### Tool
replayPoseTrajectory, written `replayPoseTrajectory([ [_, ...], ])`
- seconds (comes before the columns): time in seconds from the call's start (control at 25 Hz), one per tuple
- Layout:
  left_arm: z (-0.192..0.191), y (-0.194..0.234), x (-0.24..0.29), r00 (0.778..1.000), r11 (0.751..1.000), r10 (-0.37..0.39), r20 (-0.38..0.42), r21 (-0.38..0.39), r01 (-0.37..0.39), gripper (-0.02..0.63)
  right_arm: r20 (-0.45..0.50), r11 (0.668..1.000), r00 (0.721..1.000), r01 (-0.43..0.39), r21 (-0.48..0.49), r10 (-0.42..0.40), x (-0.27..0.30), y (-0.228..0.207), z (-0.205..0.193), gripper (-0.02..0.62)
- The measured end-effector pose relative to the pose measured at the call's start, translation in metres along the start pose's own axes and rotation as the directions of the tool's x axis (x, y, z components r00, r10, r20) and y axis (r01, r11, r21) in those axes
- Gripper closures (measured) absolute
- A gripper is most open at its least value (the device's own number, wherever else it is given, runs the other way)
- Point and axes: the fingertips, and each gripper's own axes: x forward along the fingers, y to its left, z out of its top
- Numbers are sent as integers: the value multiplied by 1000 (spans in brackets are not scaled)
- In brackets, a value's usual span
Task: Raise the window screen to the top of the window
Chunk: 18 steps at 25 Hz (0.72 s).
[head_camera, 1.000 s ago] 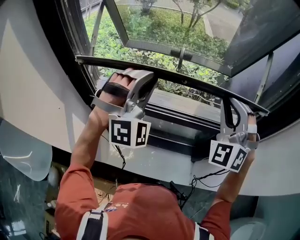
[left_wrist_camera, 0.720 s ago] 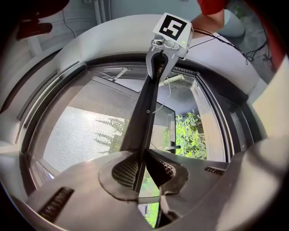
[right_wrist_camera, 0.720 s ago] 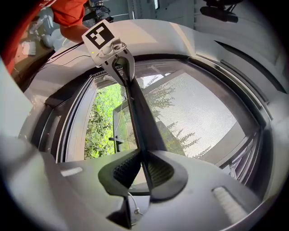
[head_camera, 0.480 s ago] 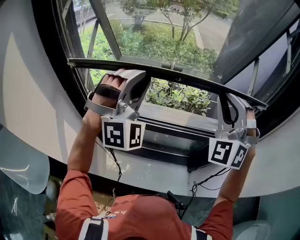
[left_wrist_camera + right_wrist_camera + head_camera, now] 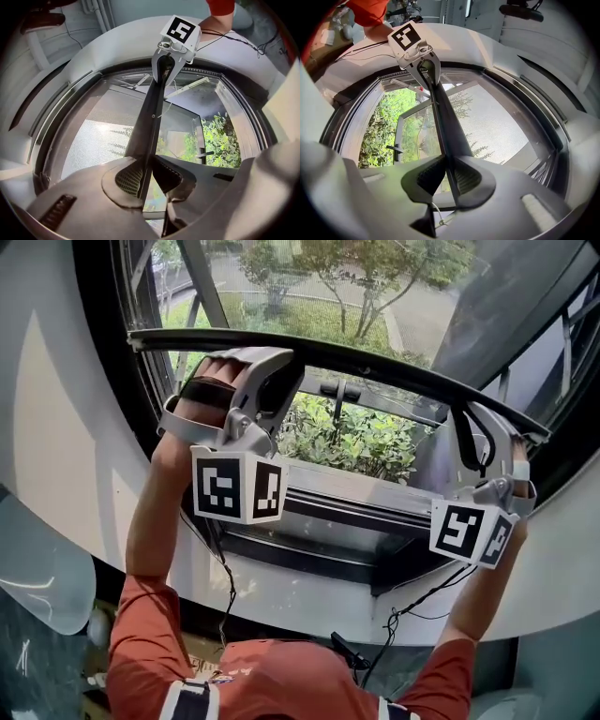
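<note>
Head view: screen bar (image 5: 375, 369) runs from upper left to right. Left gripper (image 5: 269, 360), jaws just easing wider, and right gripper (image 5: 466, 420) both clamp it; travel likely continues toward the frame top.

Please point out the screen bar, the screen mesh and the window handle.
screen bar (image 5: 375, 367): head view, mid-length.
screen mesh (image 5: 497, 123): right gripper view, sunlit middle.
window handle (image 5: 339, 388): head view, its top crosspiece.

Screen rail (image 5: 375, 367): dark, smooth, slight sheen along the top edge; metal or plastic, can't tell.
Screen mesh (image 5: 497, 122): fine grey weave, matt, see-through.
Window frame (image 5: 98, 352): black, smooth, semi-gloss.
Wall (image 5: 52, 427) around it: white, smooth, matt.
Sleeve (image 5: 141, 634): orange-red cloth, soft, matt.
</note>
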Motion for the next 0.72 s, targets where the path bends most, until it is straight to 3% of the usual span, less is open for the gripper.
replayPoseTrajectory([
  [0.72,6,44,8,998,999,33,58,21,-34,532,37,998,999,38,-48,-36,10,-41,13,528],
])
